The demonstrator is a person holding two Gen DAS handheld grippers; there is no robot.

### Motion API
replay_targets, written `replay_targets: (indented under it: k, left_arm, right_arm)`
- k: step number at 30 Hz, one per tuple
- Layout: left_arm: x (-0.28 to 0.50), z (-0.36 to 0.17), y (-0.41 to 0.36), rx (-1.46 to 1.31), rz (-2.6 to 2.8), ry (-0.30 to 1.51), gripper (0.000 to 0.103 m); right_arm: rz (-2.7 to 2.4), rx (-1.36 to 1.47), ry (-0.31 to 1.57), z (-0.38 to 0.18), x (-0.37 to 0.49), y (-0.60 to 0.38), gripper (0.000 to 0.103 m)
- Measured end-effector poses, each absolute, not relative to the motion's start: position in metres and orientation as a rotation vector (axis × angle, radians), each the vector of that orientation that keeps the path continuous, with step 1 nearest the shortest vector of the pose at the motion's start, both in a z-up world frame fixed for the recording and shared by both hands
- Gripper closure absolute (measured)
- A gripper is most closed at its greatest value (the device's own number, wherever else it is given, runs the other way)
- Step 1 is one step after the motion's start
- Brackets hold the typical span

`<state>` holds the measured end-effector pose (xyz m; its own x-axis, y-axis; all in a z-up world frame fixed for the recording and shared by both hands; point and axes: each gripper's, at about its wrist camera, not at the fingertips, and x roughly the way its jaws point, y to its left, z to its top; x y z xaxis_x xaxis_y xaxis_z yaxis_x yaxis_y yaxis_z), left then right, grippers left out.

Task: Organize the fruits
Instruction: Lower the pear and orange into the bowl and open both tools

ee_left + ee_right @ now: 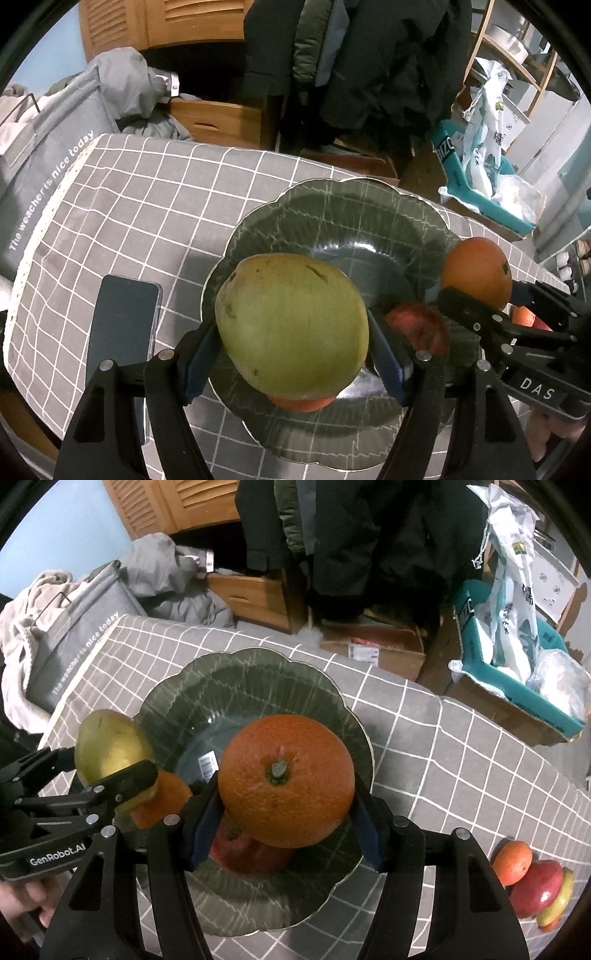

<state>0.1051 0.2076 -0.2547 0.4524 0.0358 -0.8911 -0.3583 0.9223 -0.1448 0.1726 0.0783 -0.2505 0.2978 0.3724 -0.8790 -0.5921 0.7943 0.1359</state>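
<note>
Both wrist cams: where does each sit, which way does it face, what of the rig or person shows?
Left wrist: rides the left tongs, looking steeply down along them at the green fruit they clamp over the dark plate; right tongs enter at right.
Right wrist: rides the right tongs, looking steeply down at the orange they clamp over the same plate; left tongs and a hand show at left.
Shared: plate, checked tablecloth, both held fruits, a red fruit on the plate.
</note>
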Motion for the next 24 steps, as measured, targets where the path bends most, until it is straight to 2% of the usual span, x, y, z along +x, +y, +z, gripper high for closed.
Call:
replay_targets:
  k: [8,11,15,24]
  left_arm:
    - [0.106,-0.257,0.213,-0.379,0.255,1.082,0.026]
    - [0.107,-0.257,0.212,-0.373,0.264,1.087,0.021]
    - [0.107,-0.254,0.21,-0.362,0.26,1.078,0.02]
    - [0.099,-0.245,0.21,-0.344,0.284,1.07,0.02]
  right_arm:
    - [0.653,-0.208,1.127,-0.259,0.182,0.075,0.039]
    - [0.654,-0.192,1.143,-0.263,0.186,0.073,0.039]
    - [0.672,-0.163,1.161,-0.267,0.19,0.072,0.039]
    - [0.675,-0.275,1.141,-0.27,0.185,0.09,0.037]
